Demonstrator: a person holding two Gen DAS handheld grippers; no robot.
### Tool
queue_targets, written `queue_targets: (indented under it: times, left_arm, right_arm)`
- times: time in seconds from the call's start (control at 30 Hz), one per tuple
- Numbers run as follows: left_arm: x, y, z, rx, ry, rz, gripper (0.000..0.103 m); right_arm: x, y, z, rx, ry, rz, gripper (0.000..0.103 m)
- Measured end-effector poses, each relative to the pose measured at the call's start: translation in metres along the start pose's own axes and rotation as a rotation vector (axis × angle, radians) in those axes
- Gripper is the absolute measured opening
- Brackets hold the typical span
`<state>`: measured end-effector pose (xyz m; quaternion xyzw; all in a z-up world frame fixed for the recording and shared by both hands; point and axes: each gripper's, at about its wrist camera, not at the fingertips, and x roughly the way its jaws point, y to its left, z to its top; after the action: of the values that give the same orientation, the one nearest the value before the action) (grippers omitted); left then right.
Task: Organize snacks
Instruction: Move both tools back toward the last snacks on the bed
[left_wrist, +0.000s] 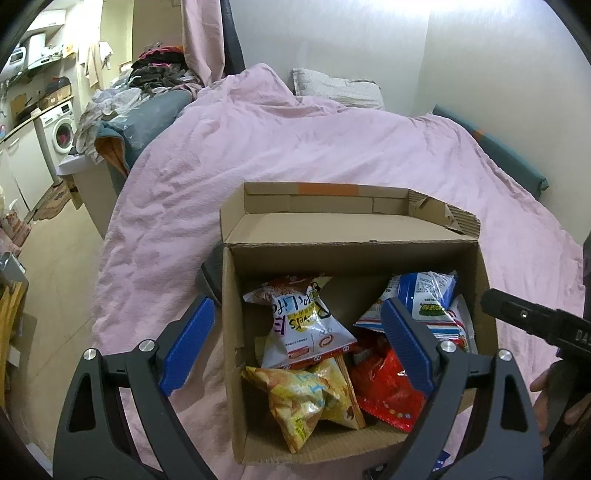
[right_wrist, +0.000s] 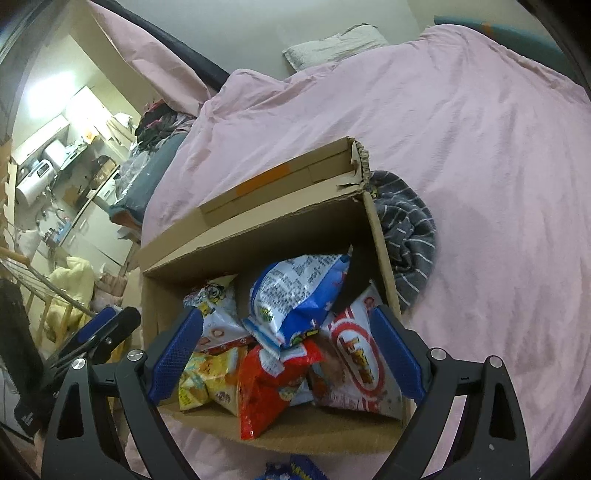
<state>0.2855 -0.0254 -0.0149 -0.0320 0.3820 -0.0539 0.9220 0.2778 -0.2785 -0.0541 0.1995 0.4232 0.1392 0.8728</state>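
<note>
An open cardboard box (left_wrist: 347, 254) sits on the pink bed cover and holds several snack bags: a white bag (left_wrist: 306, 328), a yellow bag (left_wrist: 299, 402), a red bag (left_wrist: 384, 387) and a blue and white bag (left_wrist: 424, 295). My left gripper (left_wrist: 295, 347) is open and empty, straddling the box's left wall. My right gripper (right_wrist: 286, 354) is open and empty above the box (right_wrist: 258, 229), over the red bag (right_wrist: 269, 391) and blue bag (right_wrist: 295, 295). A white and red bag (right_wrist: 354, 369) lies at the right. The right gripper's body (left_wrist: 535, 325) shows at the left wrist view's right edge.
The pink cover (left_wrist: 295, 147) spreads over the bed, with a pillow (left_wrist: 340, 88) at the wall. A grey striped cloth (right_wrist: 406, 236) lies against the box's right side. A blue packet (right_wrist: 291, 470) peeks in front of the box. A washing machine (left_wrist: 59, 133) and cluttered kitchen lie left.
</note>
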Motion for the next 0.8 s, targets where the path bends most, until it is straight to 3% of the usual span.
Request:
queue_targets:
  times: [0.3,0.8]
  left_arm:
    - [-0.020,0.006,-0.015,-0.019,0.027,0.009,0.090]
    - [-0.049,0.014,-0.055,-0.041,0.086,0.010,0.090]
  right_arm:
    - [-0.029,0.013,-0.016,-0.039,0.003,0.002,0.094]
    - [-0.054,0.001,-0.062,0.030,0.063,-0.011,0.094]
